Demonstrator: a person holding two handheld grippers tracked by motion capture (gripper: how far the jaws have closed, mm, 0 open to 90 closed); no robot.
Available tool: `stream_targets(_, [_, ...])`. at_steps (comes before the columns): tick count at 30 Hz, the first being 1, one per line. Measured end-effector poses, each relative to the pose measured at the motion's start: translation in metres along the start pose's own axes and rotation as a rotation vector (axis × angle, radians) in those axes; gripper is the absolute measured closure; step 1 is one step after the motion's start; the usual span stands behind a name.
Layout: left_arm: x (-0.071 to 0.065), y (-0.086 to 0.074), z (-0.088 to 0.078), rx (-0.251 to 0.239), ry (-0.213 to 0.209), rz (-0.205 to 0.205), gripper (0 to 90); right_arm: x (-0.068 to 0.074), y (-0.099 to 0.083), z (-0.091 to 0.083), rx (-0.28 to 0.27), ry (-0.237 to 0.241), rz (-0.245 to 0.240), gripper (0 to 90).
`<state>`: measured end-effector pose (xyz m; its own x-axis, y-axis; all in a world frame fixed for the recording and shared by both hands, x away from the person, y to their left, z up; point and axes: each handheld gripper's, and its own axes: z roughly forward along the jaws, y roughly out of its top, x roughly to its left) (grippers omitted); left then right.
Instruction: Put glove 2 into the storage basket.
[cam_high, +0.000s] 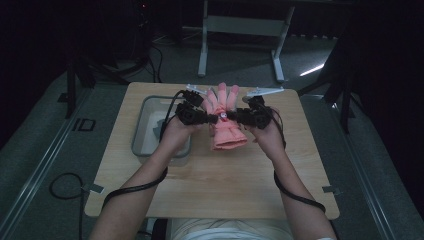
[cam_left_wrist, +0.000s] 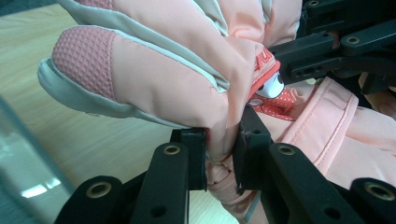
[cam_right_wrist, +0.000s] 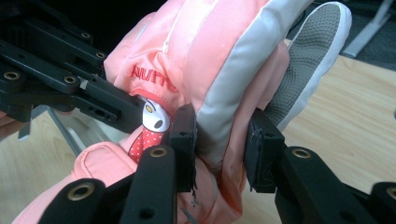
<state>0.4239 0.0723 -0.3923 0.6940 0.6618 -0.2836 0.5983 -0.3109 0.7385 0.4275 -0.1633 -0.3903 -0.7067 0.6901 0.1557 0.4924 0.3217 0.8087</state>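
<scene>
A pink padded glove hangs between the two grippers above the middle of the desk, fingers pointing away from the person and the cuff drooping toward them. The left gripper is clamped on a fold at one side of the glove's palm, and the right gripper pinches the grey-edged side opposite, so the glove is stretched crosswise between them, probably to hold it flat and upright for folding or setting down (the small cartoon patch near the wrist faces up). A clear plastic bin sits on the desk just beside the left hand, possibly where the glove belongs. The desk is pale wood-grain with rounded corners; around it lies a dim room with grey flooring, cables and a metal stand behind.
</scene>
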Motion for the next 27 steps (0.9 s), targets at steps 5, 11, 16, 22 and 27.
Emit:
stream_targets(5, [0.008,0.003,-0.018,-0.007,0.012,0.015,76.5,0.008,0.016,0.006,-0.011,0.028,-0.008,67.9])
stream_targets(11, [0.019,0.0,-0.039,-0.017,0.041,0.003,76.5,0.021,0.032,0.018,-0.011,0.055,-0.03,67.9])
stream_targets(16, [0.028,-0.004,-0.057,-0.033,0.066,-0.015,76.5,0.034,0.045,0.03,-0.012,0.069,-0.05,67.9])
stream_targets(22, [0.04,-0.011,-0.078,-0.056,0.102,-0.038,76.5,0.048,0.062,0.045,-0.002,0.094,-0.083,67.9])
stream_targets(27, [0.053,-0.025,-0.094,-0.064,0.141,-0.074,76.5,0.06,0.074,0.066,0.021,0.145,-0.11,67.8])
